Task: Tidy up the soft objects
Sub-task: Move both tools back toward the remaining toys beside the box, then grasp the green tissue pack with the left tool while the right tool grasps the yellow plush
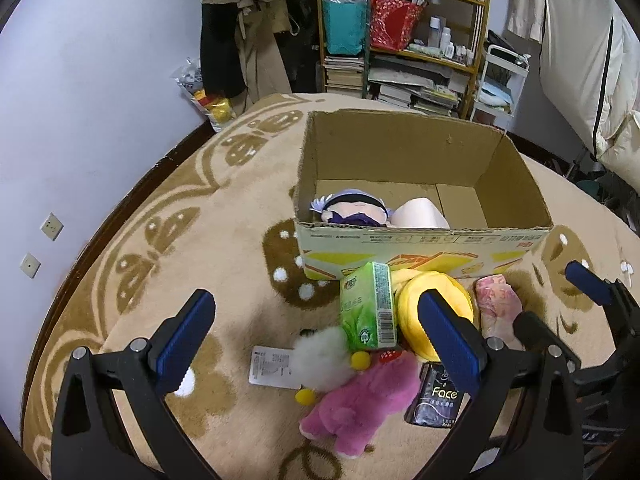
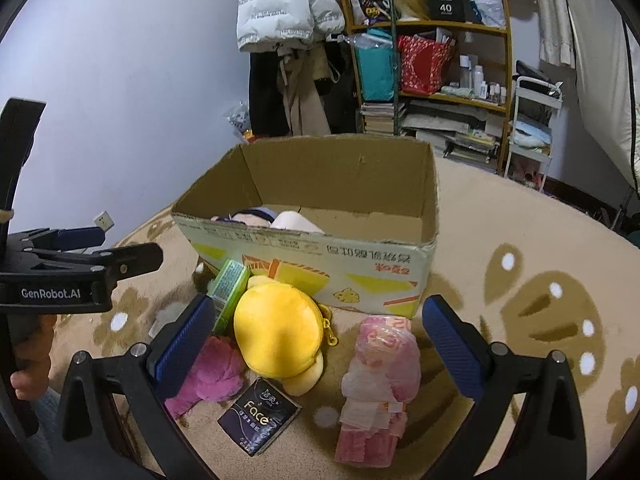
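An open cardboard box point(image 1: 420, 240) point(image 2: 320, 256) stands on the rug and holds a purple-haired doll point(image 1: 352, 210) and a cream plush point(image 1: 420, 214). In front of it lie a green tissue pack point(image 1: 368, 308), a yellow plush point(image 2: 280, 328), a pink plush point(image 1: 364, 404), a white fluffy toy point(image 1: 320, 358), a dark "Face" tissue pack point(image 2: 260, 414) and a pink wrapped bundle point(image 2: 378, 376). My left gripper point(image 1: 316, 340) is open above the white toy and green pack. My right gripper point(image 2: 316, 344) is open over the yellow plush and pink bundle.
A beige patterned rug point(image 1: 180, 240) covers the floor. A white paper tag point(image 1: 272, 366) lies by the white toy. A cluttered shelf point(image 1: 404, 32) and hanging coats point(image 2: 288, 12) stand behind the box. A wall point(image 1: 80, 100) is at the left.
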### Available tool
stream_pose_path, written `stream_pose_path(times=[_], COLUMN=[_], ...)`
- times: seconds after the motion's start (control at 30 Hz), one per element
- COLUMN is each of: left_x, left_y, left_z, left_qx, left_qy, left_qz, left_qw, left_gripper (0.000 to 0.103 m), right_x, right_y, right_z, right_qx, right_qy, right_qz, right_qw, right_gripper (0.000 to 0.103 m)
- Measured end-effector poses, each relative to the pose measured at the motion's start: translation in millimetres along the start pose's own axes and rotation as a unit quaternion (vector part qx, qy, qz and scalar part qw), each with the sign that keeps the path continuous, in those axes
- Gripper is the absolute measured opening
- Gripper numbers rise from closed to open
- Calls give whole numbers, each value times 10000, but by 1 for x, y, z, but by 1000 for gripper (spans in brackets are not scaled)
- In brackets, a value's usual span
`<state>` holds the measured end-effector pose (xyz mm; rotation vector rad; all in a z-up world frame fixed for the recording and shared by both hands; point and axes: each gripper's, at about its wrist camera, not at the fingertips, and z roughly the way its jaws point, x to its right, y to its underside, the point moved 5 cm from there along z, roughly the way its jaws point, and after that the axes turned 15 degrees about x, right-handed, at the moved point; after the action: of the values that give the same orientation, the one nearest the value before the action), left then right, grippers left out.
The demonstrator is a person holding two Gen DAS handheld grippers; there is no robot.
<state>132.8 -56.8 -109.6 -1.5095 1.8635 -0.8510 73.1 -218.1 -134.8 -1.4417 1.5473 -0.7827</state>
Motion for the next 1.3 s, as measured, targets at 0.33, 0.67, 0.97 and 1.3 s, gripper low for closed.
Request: stream_pose_path(times=[0.33, 0.67, 0.97, 1.3], left_x=[8, 13, 15, 19], left_y=[9, 21, 26, 35], left_z=[36, 61, 74, 86], left_qx=[-391, -715, -878, -1098], left_qy=[46, 46, 97, 76], left_qz=[85, 155, 98, 186], left_qw=[9992, 9973, 9960, 9938], left_gripper=[100, 100, 100, 100], right_x=[-2, -3, -6, -12], right_y=[17, 34, 45, 58], right_z=[29, 53, 73, 87], right_qx=[-355, -663, -899, -1125], right_qy=[-145, -274, -435, -504], right_qz=[19, 45, 87, 93], right_qw=[9993, 9974, 9950, 9923], right_gripper=[103, 103, 103, 103])
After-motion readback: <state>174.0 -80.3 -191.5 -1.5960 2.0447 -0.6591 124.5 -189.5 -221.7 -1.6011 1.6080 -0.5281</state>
